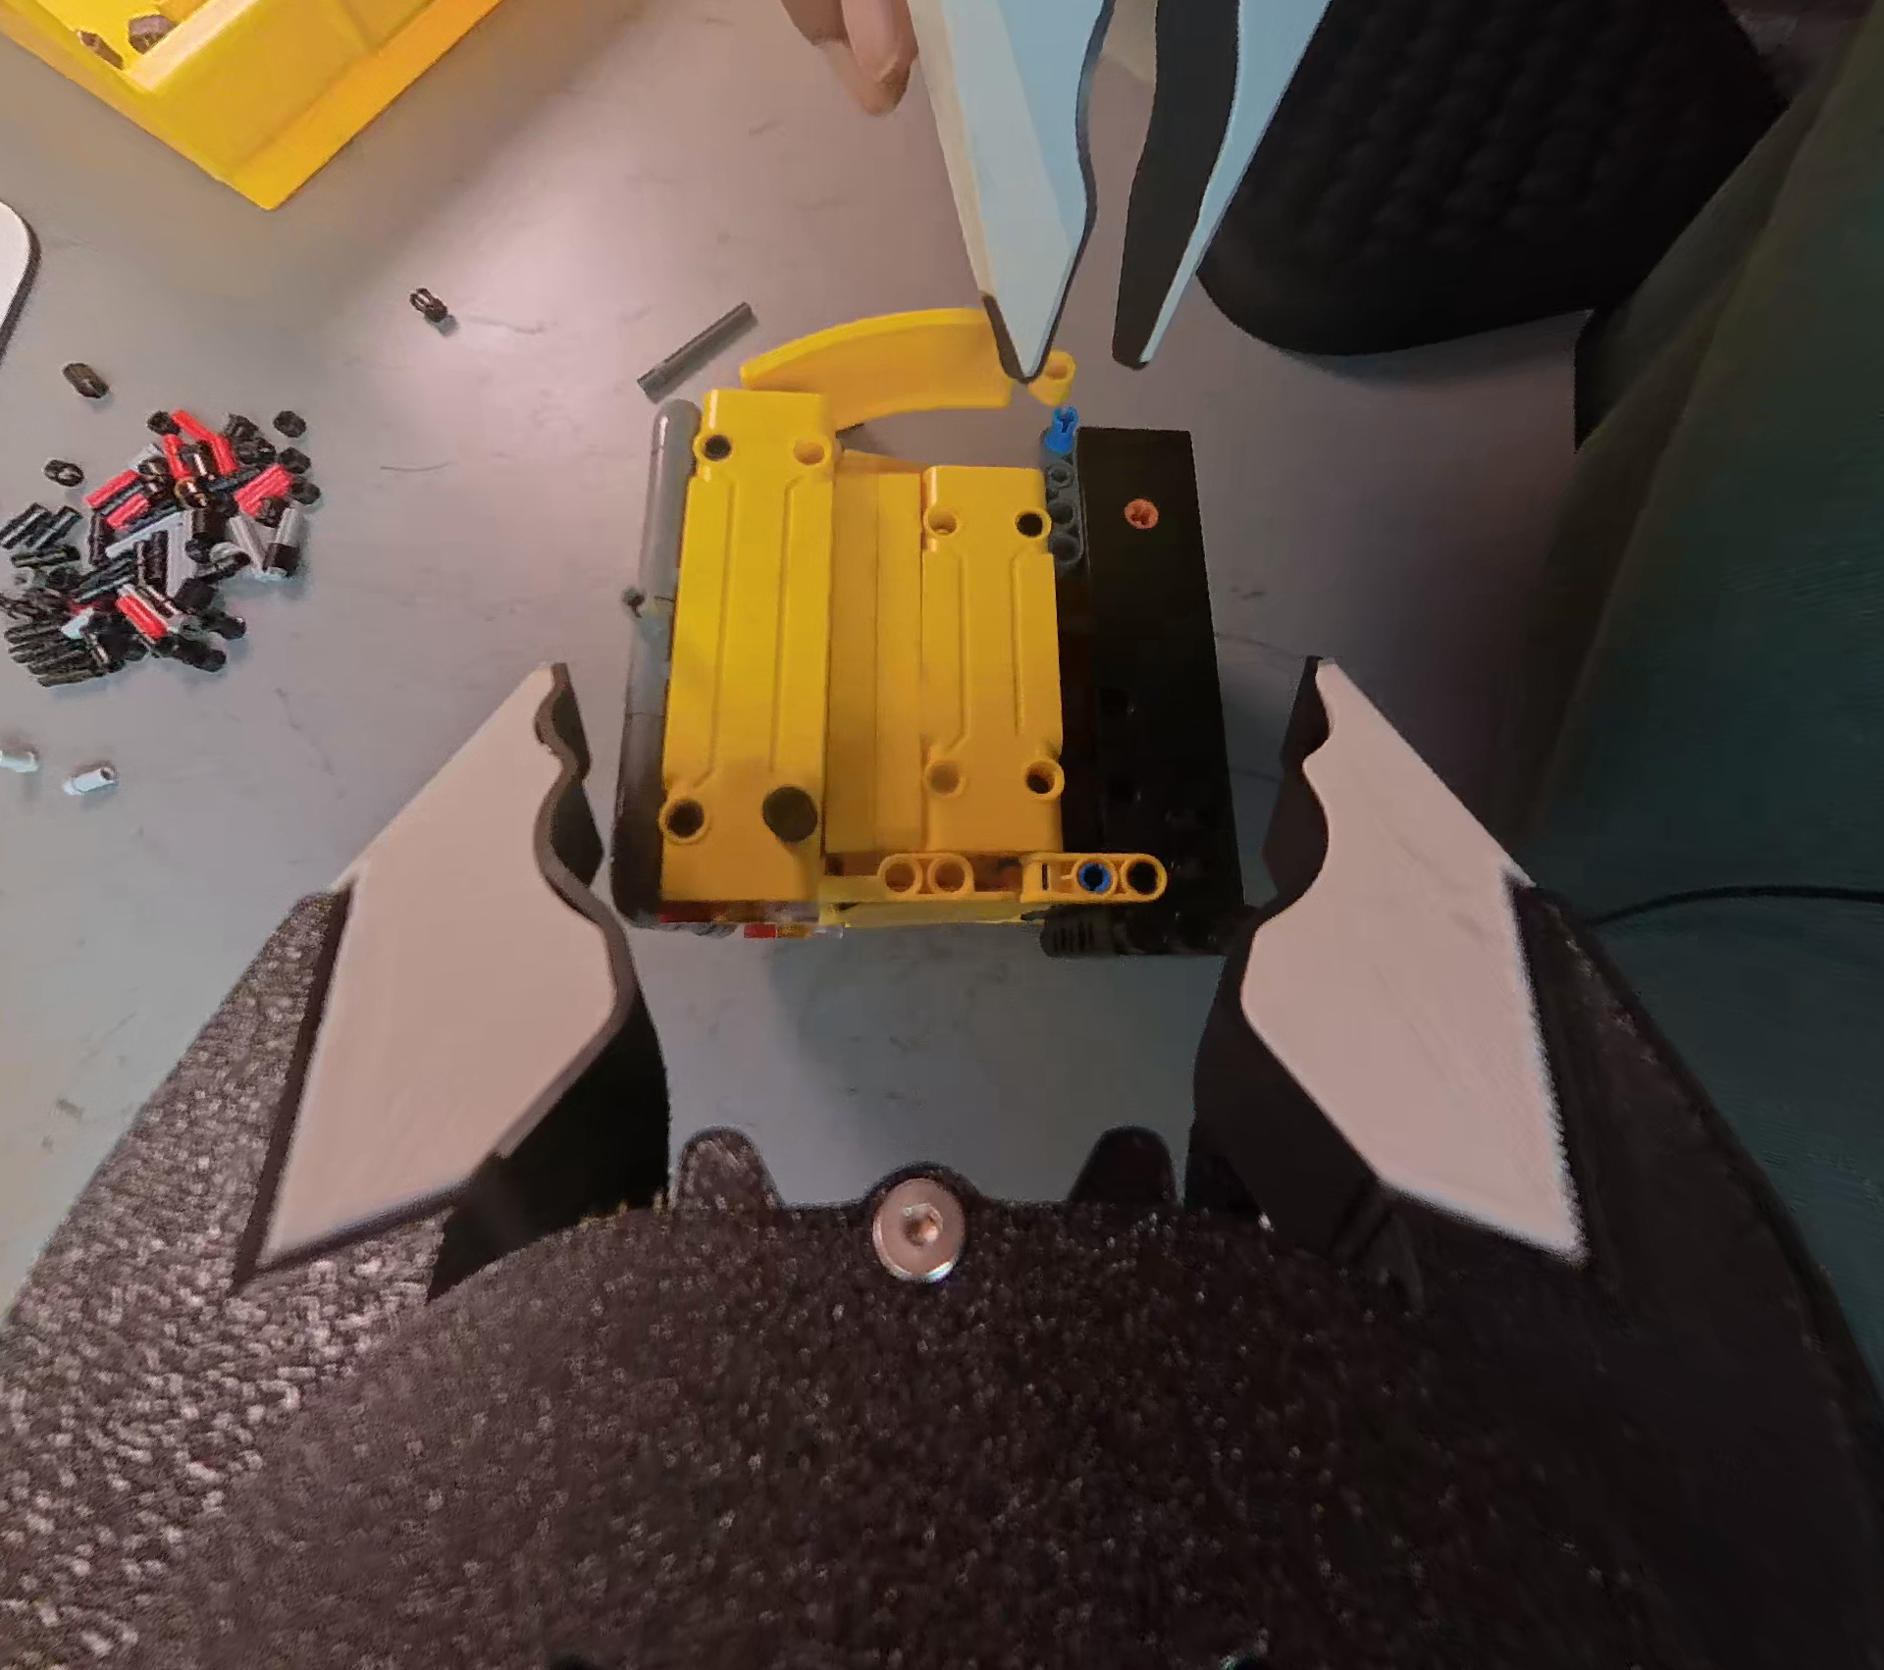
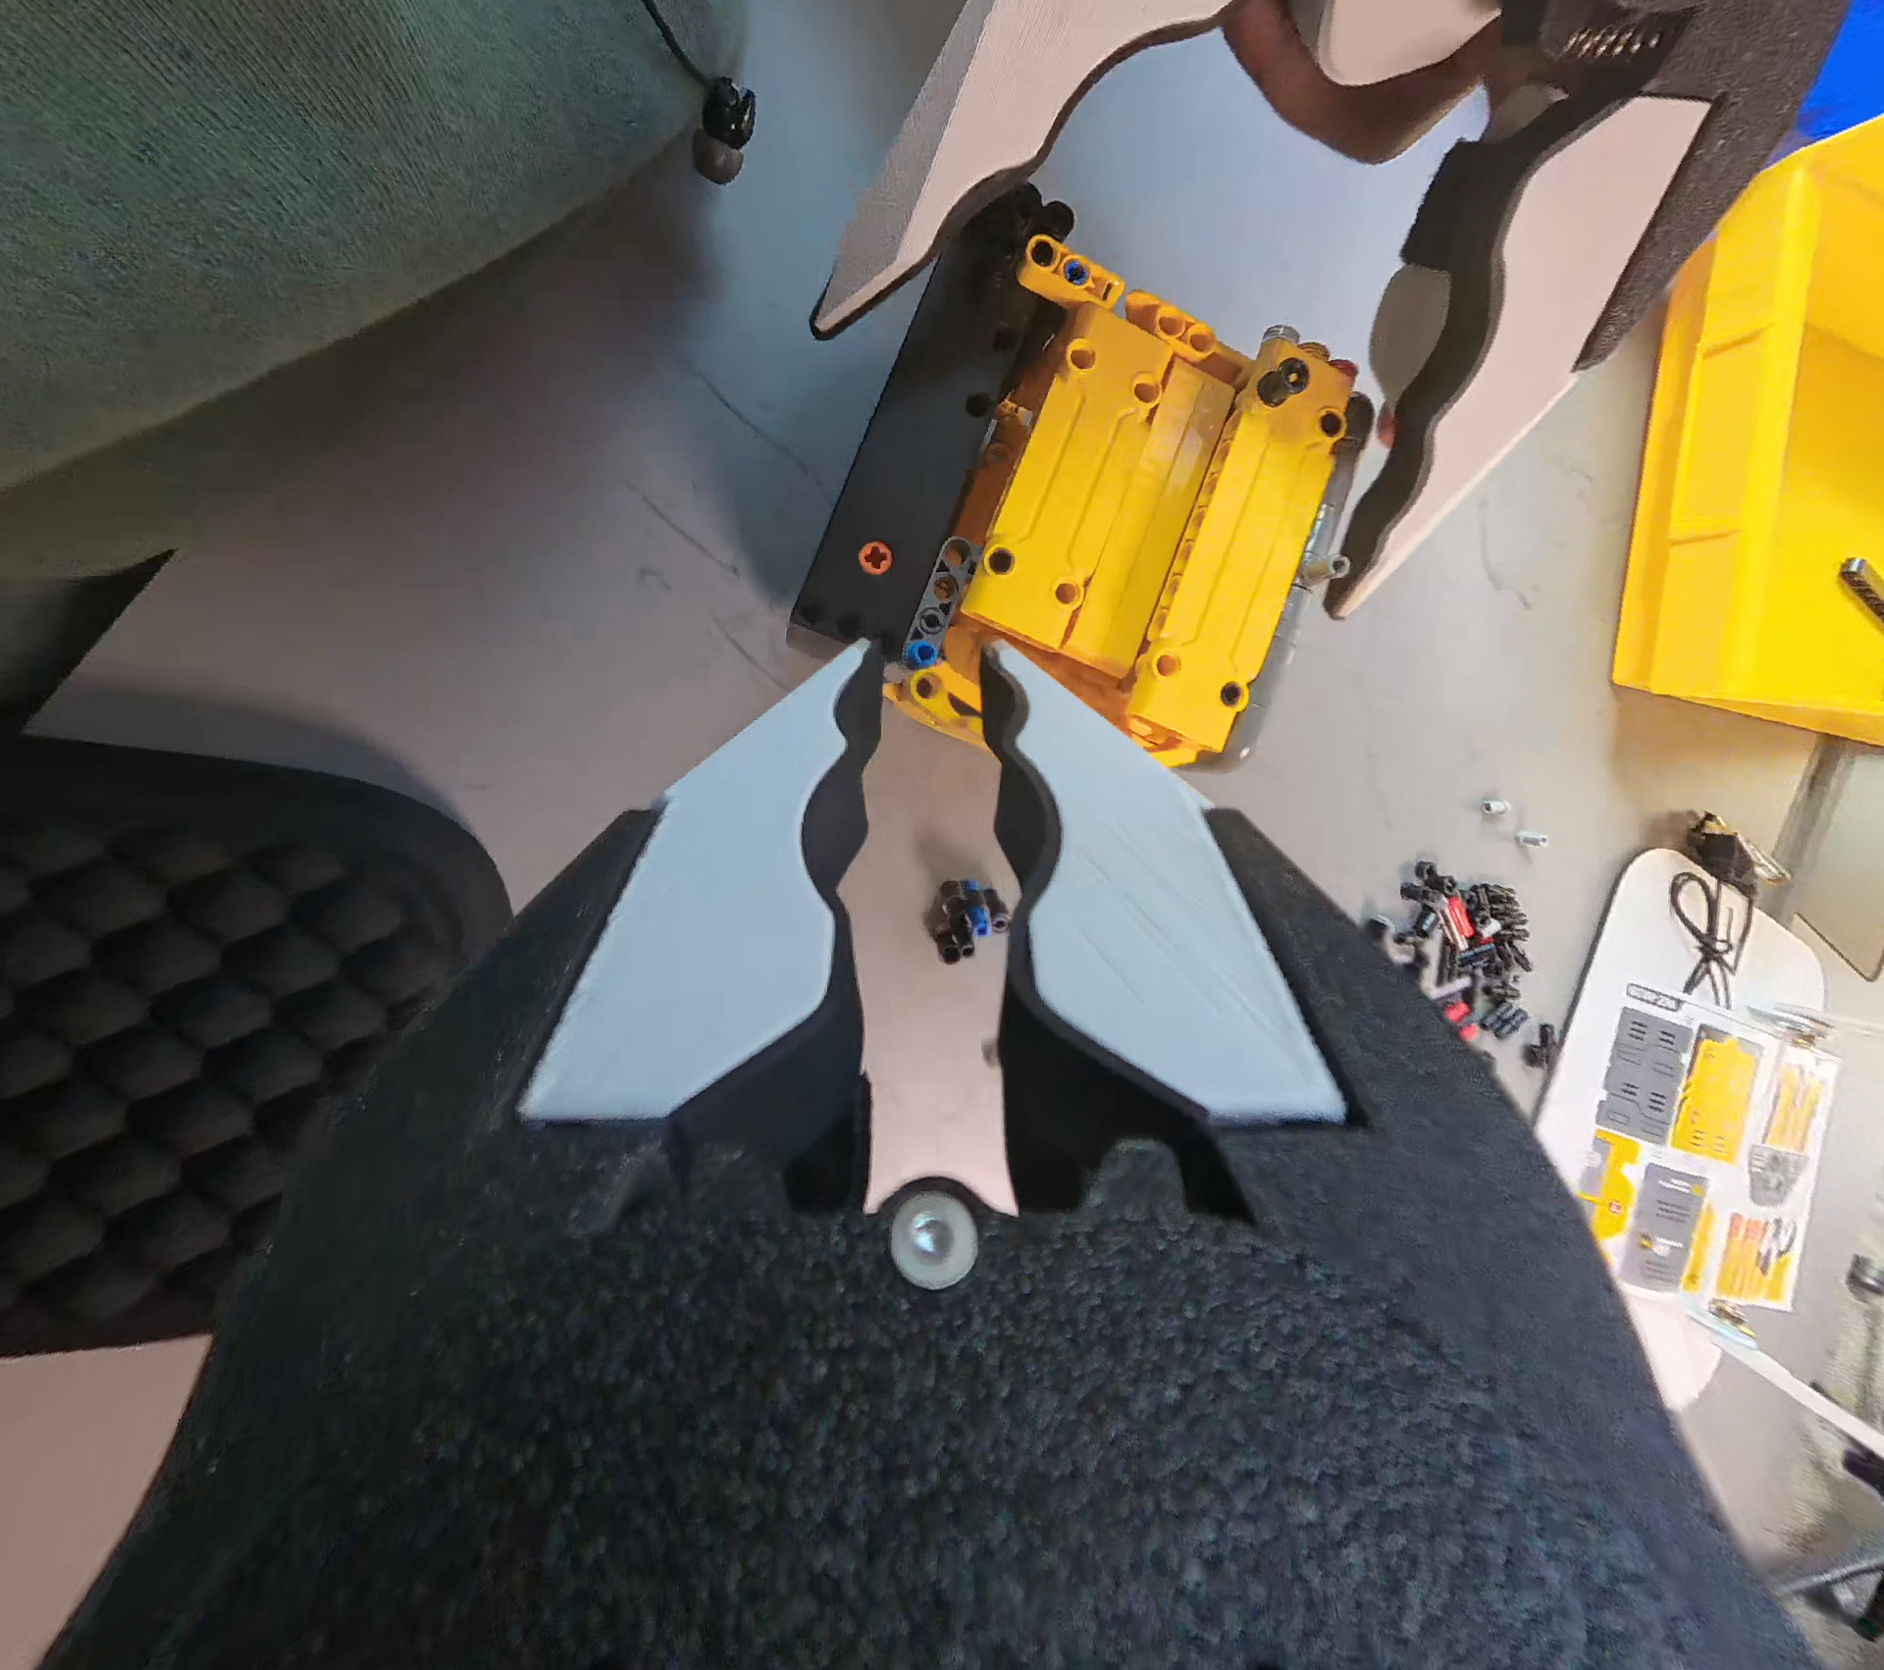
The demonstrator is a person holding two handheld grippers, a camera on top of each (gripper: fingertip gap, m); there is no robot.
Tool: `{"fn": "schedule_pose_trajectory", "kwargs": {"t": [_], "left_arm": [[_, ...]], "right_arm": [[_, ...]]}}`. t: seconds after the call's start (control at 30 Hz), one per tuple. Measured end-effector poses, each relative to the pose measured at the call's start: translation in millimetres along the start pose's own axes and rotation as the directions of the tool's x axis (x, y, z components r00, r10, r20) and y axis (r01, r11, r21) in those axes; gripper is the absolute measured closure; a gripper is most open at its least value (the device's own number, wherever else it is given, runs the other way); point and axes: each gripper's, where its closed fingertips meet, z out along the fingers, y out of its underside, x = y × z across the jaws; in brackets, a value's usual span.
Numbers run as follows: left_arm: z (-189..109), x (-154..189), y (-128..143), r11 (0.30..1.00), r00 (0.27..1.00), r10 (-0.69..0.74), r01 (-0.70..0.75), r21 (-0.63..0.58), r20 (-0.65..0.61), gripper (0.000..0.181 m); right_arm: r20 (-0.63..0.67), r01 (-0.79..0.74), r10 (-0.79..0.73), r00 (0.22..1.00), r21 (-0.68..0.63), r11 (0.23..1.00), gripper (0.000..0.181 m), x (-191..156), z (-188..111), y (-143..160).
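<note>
Brick model (image 1: 918,663) between spread left claw (image 1: 938,765) — right claw (image 2: 928,673) part-open at its edge

Grey table (image 1: 530,235), brick model (image 1: 918,663) (yellow-black), loose pins (image 1: 153,540)

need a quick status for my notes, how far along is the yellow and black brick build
Done: the yellow-and-black block stands assembled on the table.
In hand: the left gripper straddles it, open; the right gripper is open at the curved yellow panel, still unattached.
Left: a loose pin pile.
</note>
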Motion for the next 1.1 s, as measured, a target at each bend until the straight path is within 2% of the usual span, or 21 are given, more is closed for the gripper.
{"fn": "schedule_pose_trajectory", "kwargs": {"t": [0.27,0.43,0.63,0.8,1.1], "left_arm": [[17,-2,5,0.987,0.996,0.070,-0.061,-0.148,0.056,0.047],[16,-5,6,0.983,0.993,0.096,-0.084,-0.160,0.067,0.054],[14,-5,7,0.985,0.992,0.112,-0.104,-0.140,0.050,0.055],[15,-4,5,0.983,0.991,0.127,-0.121,-0.137,0.034,0.055],[18,-1,3,0.978,0.987,0.158,-0.156,-0.137,0.003,0.055]], "right_arm": [[0.098,0.258,-0.248,0.964,-0.117,0.959,0.159,0,-2,13],[0.165,0.386,-0.360,0.918,-0.172,0.906,0.164,3,5,23],[0.181,0.354,-0.332,0.926,-0.106,0.929,0.171,-1,9,17],[0.184,0.215,-0.207,0.961,-0.020,0.976,0.174,1,2,7],[0.211,0.238,-0.229,0.950,-0.018,0.971,0.176,-10,3,7]]}}
